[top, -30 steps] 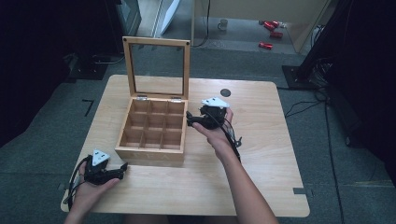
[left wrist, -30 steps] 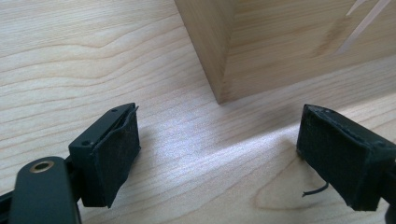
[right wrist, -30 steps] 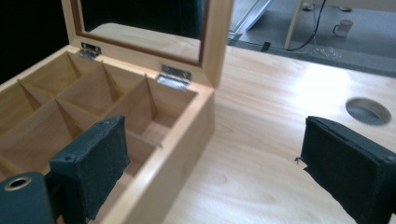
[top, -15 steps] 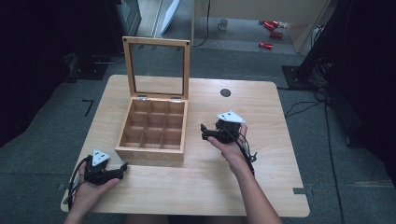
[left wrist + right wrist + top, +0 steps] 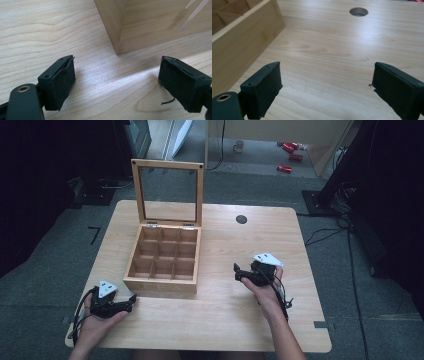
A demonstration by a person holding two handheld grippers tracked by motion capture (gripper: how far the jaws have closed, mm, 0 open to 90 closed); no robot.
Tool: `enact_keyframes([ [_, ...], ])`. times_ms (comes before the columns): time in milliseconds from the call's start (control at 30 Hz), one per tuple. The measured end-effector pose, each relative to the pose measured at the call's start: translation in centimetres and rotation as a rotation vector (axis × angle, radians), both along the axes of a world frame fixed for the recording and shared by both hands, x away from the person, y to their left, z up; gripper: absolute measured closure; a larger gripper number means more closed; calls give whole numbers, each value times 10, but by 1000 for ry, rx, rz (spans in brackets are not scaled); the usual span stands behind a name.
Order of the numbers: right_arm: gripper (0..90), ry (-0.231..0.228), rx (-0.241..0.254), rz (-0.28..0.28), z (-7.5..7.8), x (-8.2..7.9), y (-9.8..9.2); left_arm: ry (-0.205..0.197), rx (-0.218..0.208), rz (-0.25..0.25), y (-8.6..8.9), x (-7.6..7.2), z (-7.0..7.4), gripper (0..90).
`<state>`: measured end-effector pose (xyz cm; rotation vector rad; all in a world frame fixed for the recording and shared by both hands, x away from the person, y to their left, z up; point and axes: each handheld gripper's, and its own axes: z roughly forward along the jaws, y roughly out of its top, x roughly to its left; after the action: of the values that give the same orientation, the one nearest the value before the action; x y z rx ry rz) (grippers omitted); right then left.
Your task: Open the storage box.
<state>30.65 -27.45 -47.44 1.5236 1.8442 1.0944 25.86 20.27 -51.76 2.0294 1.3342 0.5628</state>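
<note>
Wooden table point(image 5: 220, 315) carries one nine-compartment box point(image 5: 165, 262) and two gaping, empty claws point(image 5: 131, 298) point(image 5: 239, 273).

Dim rm: grey carpet floor point(image 5: 60, 245), wood table point(image 5: 250, 240), red cans point(image 5: 290, 155) at back.

Pale wooden box point(image 5: 165, 265), light wood-grain table point(image 5: 225, 315), black tool pads point(image 5: 61, 82).

a light wooden table point(image 5: 220, 240) carries an open wooden compartment box point(image 5: 164, 262) left of centre.
</note>
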Motion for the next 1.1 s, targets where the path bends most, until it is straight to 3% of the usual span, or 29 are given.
enact_keyframes([
  [533, 86, 27, 8, -119, -18, -34, -64, 0, 1, 1, 0, 0, 0, 148],
  [1100, 86, 67, 9, -219, -33, -67, -115, 0, -2, 4, 0, -1, 0, 152],
])
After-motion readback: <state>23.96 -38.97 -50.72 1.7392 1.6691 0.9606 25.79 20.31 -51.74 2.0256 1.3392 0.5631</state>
